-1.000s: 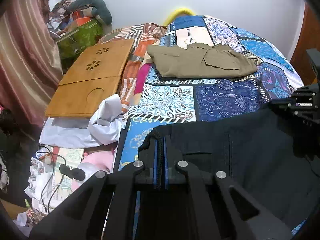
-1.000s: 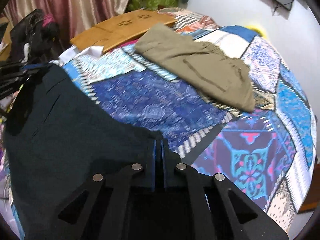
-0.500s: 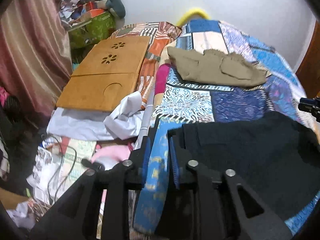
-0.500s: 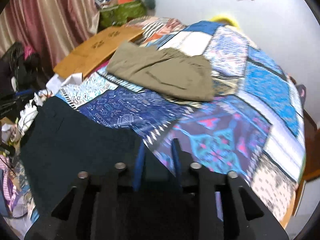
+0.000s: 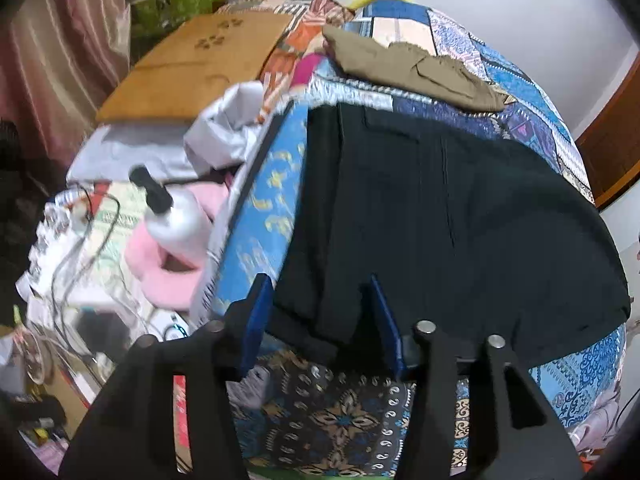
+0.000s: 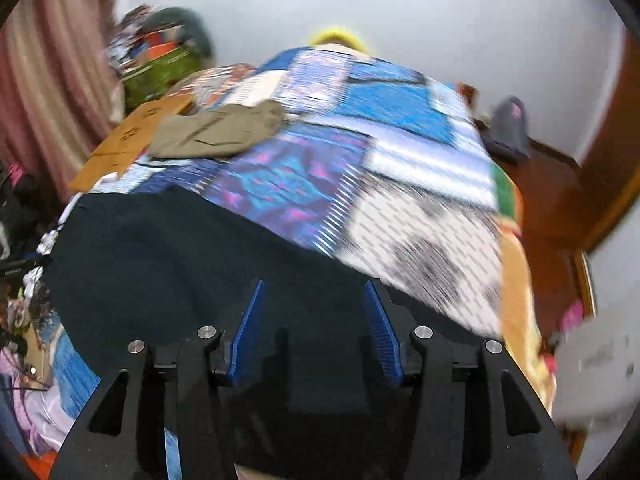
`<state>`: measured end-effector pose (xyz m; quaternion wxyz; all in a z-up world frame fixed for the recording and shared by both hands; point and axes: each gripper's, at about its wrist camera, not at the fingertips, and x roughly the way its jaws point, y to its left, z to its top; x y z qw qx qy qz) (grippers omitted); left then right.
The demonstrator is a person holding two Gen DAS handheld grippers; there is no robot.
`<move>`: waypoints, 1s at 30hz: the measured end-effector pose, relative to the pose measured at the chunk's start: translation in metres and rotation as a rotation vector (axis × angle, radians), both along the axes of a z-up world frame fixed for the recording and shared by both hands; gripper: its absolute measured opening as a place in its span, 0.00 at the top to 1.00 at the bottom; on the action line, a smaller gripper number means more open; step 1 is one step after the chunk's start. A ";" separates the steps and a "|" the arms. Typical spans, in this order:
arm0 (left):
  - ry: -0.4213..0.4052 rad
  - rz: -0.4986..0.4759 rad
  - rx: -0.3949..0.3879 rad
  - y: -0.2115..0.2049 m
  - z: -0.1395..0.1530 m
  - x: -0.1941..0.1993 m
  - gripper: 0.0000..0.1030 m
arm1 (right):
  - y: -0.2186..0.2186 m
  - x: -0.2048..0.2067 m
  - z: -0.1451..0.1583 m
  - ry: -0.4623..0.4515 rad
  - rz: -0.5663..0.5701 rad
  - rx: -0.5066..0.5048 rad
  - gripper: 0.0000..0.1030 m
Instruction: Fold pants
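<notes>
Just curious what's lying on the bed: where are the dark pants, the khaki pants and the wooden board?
dark pants [image 5: 440, 216], left wrist view, middle of the cloth
khaki pants [image 5: 400, 68], left wrist view, middle
wooden board [image 5: 208, 68], left wrist view, flat top

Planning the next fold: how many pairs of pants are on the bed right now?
2. The dark pants lie spread across the near end of the patchwork bedspread; the folded khaki pants lie farther back near the wooden lap desk. Others may be hidden.
</notes>
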<state>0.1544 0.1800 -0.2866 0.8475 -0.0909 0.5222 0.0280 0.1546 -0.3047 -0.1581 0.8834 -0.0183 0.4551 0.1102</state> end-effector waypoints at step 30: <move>-0.069 0.038 0.242 -0.042 0.015 -0.010 0.77 | -0.151 -0.098 -0.102 0.141 -0.391 0.170 0.82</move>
